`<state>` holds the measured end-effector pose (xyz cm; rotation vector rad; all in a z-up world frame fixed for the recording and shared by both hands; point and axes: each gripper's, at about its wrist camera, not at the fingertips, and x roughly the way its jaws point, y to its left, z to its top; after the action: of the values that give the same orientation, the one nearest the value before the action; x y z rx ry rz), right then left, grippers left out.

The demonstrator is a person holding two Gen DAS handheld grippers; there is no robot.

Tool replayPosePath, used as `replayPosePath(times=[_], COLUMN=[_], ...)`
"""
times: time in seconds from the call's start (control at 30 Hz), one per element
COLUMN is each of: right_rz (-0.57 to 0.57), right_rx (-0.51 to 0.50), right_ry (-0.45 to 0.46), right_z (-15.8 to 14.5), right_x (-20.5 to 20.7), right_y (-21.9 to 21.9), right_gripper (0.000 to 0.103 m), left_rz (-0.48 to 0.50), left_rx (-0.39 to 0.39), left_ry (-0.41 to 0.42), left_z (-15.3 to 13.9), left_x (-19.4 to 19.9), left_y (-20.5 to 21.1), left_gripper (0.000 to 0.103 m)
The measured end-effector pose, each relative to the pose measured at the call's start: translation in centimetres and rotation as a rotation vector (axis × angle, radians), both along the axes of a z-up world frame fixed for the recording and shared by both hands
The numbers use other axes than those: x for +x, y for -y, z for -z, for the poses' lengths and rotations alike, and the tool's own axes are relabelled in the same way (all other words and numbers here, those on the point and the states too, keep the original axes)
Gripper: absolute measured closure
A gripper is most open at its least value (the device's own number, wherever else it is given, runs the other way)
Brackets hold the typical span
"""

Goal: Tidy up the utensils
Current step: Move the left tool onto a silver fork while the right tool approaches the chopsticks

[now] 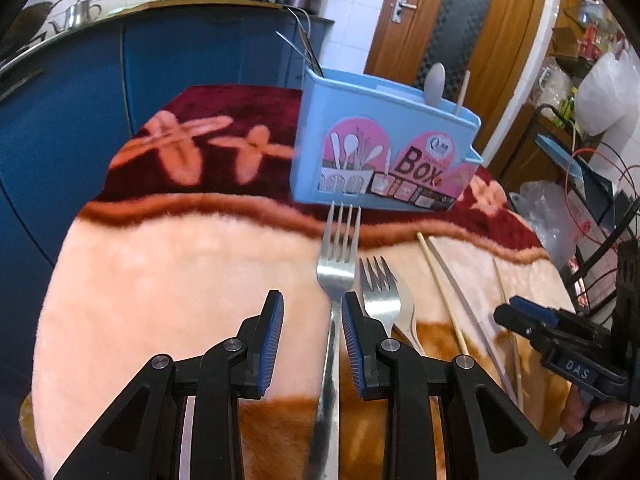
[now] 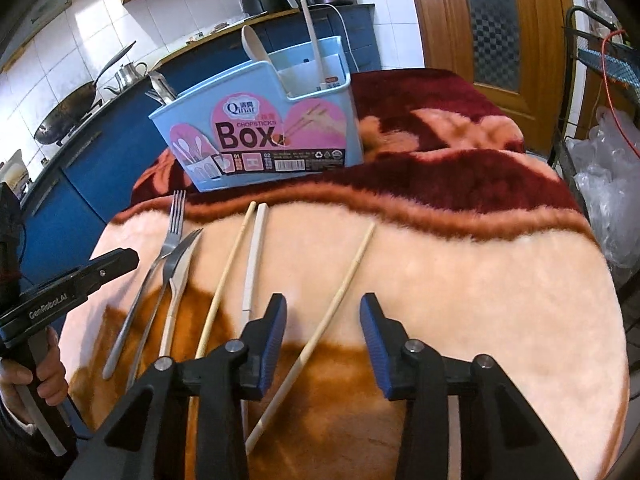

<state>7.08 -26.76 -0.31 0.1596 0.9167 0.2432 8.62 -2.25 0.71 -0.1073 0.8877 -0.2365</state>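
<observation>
We see the blue chopsticks box standing beyond both grippers, holding a white spoon and a pale stick. Our left gripper is unclenched around a fork; our right gripper gapes released over a chopstick on the blanket.

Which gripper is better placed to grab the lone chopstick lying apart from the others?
Right. The right gripper is open with the lone chopstick lying between its fingers, untouched. The left gripper is over the long fork instead.
</observation>
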Motion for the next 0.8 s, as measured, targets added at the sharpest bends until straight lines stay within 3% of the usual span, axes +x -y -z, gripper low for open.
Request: replayPosePath(times=[0.33, 0.8], right_rz=[-0.061, -0.115], right_rx=[-0.043, 0.030], right_ry=[-0.011, -0.103], right_z=[-0.1, -0.1], right_x=[1.0, 3.2], right_y=[-0.4, 0.4], right_gripper=[0.075, 0.082], left_rz=[0.090, 0.231], left_rx=[0.017, 0.135], left_ry=[-0.100, -0.195], left_z=[1.3, 1.4], left_x=[0.8, 3.6], left_y=[1.0, 2.9], left_gripper=[0.071, 0.079])
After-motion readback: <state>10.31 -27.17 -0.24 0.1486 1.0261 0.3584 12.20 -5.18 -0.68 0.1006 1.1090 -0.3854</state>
